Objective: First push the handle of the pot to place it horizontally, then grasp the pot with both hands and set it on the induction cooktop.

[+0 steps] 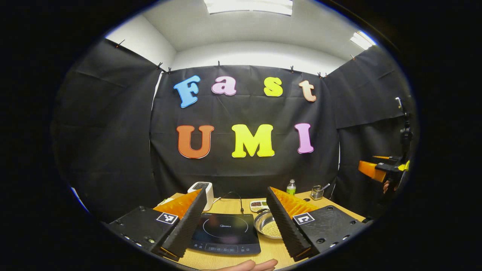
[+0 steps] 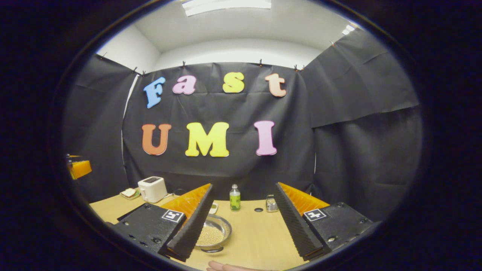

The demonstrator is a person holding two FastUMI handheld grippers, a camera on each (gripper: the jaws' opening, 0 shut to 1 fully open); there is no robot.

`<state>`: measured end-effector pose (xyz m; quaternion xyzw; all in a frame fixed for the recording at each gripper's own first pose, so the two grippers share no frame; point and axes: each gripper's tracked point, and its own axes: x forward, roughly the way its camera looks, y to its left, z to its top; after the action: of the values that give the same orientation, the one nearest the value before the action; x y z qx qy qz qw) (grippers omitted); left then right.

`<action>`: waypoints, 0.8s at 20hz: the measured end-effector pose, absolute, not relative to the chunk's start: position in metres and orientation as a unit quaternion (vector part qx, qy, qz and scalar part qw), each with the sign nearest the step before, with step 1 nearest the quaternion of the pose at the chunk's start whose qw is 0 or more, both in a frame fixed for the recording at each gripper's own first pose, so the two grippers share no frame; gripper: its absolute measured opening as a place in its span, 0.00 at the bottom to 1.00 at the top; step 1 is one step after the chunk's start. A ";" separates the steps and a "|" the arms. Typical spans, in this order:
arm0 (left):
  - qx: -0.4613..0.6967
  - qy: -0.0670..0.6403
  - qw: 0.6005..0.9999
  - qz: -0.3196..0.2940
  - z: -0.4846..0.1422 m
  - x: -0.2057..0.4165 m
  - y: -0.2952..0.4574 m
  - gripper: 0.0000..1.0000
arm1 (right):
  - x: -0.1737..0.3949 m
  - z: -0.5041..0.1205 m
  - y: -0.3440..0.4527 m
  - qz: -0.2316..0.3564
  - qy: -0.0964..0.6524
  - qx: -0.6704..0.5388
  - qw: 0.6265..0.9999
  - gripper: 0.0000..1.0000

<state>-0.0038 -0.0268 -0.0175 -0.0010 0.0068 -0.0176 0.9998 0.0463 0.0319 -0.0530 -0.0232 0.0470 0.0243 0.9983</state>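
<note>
In the left gripper view we hold the left gripper point(image 1: 233, 226) above the table point(image 1: 229, 206) with its jaws spread wide and gripping nothing. Between them lies the induction cooktop point(image 1: 225, 232), flat on the table, its glass top bare. At about 2 o'clock from the cooktop, just beside it, sits a metal bowl of pale grains point(image 1: 268, 226), partly hidden by the right-hand finger. Behind, at 11 o'clock, stands a white toaster point(image 1: 204, 192); a green bottle point(image 1: 291, 187) stands at 1 o'clock near the wall. The other gripper shows far off at 3 o'clock.

In the right gripper view the right gripper point(image 2: 244, 226) also hangs over the table with its jaws wide apart and empty. The same bowl lies at 7 o'clock, tucked against the left-hand finger (half covered by it). A hand point(image 2: 229, 267) edges in at 6 o'clock.
</note>
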 end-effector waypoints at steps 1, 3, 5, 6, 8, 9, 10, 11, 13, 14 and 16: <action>-0.001 0.007 1.000 -0.018 -0.019 -0.004 -0.028 0.95 | 0.052 -0.062 0.040 0.037 0.058 -0.022 0.997 0.96; -0.002 0.007 1.000 -0.022 -0.021 -0.006 -0.033 0.95 | 0.061 -0.084 0.050 0.062 0.086 -0.022 0.994 1.00; -0.001 0.009 1.000 -0.029 -0.027 -0.009 -0.039 0.95 | 0.071 -0.107 0.062 0.086 0.112 -0.022 0.990 0.94; 0.001 0.009 0.999 -0.032 -0.028 -0.009 -0.041 0.95 | 0.074 -0.120 0.068 0.096 0.126 -0.024 0.987 0.86; 0.006 0.009 0.999 -0.033 -0.032 -0.011 -0.043 0.95 | 0.082 -0.145 0.080 0.115 0.152 -0.030 0.981 0.67; 0.008 0.008 0.999 -0.031 -0.033 -0.012 -0.042 0.95 | 0.084 -0.159 0.086 0.124 0.167 -0.033 0.978 0.58; 0.007 0.008 0.999 -0.030 -0.034 -0.011 -0.041 0.95 | 0.086 -0.173 0.093 0.132 0.185 -0.038 0.973 0.41; 0.005 0.009 0.999 -0.030 -0.036 -0.012 -0.041 0.95 | 0.086 -0.187 0.098 0.139 0.199 -0.041 0.969 0.37; 0.003 0.012 0.999 -0.031 -0.040 -0.012 -0.040 0.95 | 0.085 -0.214 0.105 0.142 0.233 -0.042 0.961 0.11; 0.001 0.013 1.000 -0.028 -0.042 -0.012 -0.038 0.95 | 0.083 -0.229 0.115 0.156 0.249 -0.043 0.955 0.04; 0.001 0.016 1.000 -0.022 -0.046 -0.013 -0.033 0.95 | 0.083 -0.253 0.127 0.169 0.272 -0.058 0.946 0.04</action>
<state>-0.0127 -0.0329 -0.0456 0.0006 0.0163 -0.0218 0.9996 0.0828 0.1269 -0.2534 -0.0575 0.2720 0.1692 0.9456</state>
